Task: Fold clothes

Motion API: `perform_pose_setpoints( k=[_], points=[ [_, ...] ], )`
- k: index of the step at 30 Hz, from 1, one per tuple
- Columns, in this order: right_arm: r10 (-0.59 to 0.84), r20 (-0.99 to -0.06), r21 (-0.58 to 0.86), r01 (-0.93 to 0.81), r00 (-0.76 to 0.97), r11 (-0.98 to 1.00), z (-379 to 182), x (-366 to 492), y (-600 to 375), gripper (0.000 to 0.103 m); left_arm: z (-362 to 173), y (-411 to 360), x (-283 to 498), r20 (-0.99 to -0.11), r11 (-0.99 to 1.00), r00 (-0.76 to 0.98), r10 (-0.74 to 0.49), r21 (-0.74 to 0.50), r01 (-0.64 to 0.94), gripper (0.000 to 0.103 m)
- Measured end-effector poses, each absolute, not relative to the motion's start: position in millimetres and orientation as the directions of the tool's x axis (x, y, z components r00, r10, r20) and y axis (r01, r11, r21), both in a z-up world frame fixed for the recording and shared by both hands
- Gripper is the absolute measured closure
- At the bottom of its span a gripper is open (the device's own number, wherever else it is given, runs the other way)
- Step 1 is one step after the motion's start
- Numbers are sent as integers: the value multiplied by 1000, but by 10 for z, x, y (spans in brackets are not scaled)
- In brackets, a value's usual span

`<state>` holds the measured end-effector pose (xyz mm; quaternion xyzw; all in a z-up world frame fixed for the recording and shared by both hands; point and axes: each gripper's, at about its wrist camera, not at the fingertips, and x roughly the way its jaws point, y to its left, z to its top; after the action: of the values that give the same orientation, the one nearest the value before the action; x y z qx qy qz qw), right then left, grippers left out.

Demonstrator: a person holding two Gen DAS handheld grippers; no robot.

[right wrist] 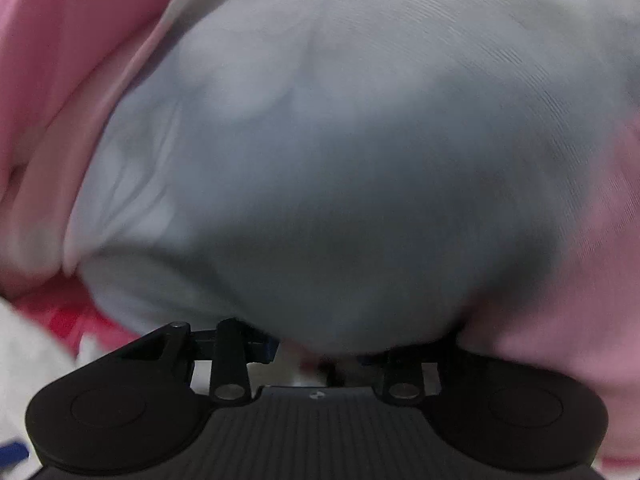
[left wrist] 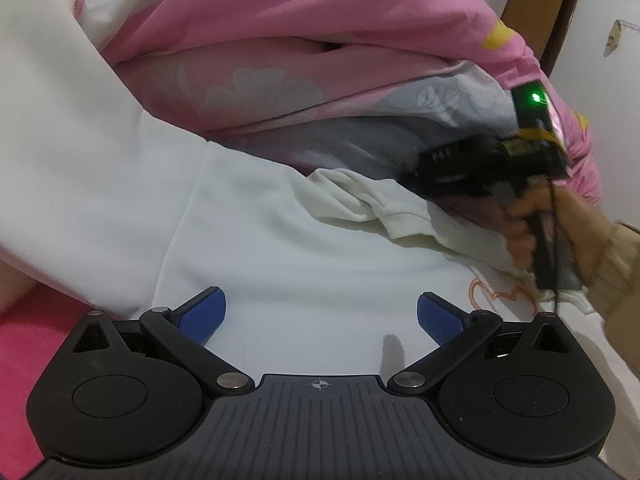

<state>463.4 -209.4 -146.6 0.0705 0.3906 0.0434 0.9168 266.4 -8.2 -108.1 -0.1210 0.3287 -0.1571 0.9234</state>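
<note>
A white garment with an orange outline print lies spread on the bed. Its broad white sleeve runs up the left side. My left gripper hovers just above the garment's middle, open, with nothing between its blue pads. At the right, a hand holds my right gripper at the garment's rumpled far edge. In the right wrist view the right gripper has its finger links drawn in. A bit of white cloth shows between them, and blurred grey-blue fabric hides the tips.
A bunched pink quilt with a grey-blue floral underside rises right behind the garment. A bright pink sheet shows at the lower left. A brown door and a white wall stand at the far right.
</note>
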Motion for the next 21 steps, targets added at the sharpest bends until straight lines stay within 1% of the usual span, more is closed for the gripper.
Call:
perform_pose_setpoints(
  k=[3, 8, 10, 12, 14, 16, 17, 18, 21],
  points=[
    [150, -690, 213, 1, 708, 977, -1493, 4751, -2166, 69, -1079, -73, 2661, -567, 919, 734, -373, -335, 208, 0],
    [127, -657, 234, 40, 743, 972, -1617, 4786, -2159, 69, -1078, -90, 2652, -572, 921, 732, -370, -328, 209, 0],
    [132, -666, 237, 40, 735, 971, -1621, 4726, -2159, 69, -1079, -90, 2647, -572, 921, 732, -370, -327, 210, 0],
    [155, -694, 242, 25, 703, 970, -1571, 4628, -2166, 69, -1081, -82, 2648, -570, 919, 732, -374, -333, 210, 0],
    [189, -713, 251, -6, 675, 968, -1487, 4475, -2161, 69, -1082, -73, 2649, -568, 918, 732, -375, -338, 209, 0],
    [219, -700, 255, -48, 679, 966, -1365, 4232, -2131, 61, -1080, -63, 2646, -565, 919, 738, -369, -341, 198, 0],
    [232, -689, 251, -74, 686, 965, -1293, 4096, -2103, 60, -1079, -57, 2644, -563, 919, 741, -365, -342, 193, 0],
    [255, -680, 253, -107, 687, 962, -1231, 3956, -2068, 60, -1078, -52, 2642, -562, 920, 744, -362, -344, 188, 0],
    [391, -661, 300, -252, 640, 920, -1118, 3500, -1911, 60, -1070, -25, 2632, -554, 923, 758, -344, -350, 163, 0]
  ],
)
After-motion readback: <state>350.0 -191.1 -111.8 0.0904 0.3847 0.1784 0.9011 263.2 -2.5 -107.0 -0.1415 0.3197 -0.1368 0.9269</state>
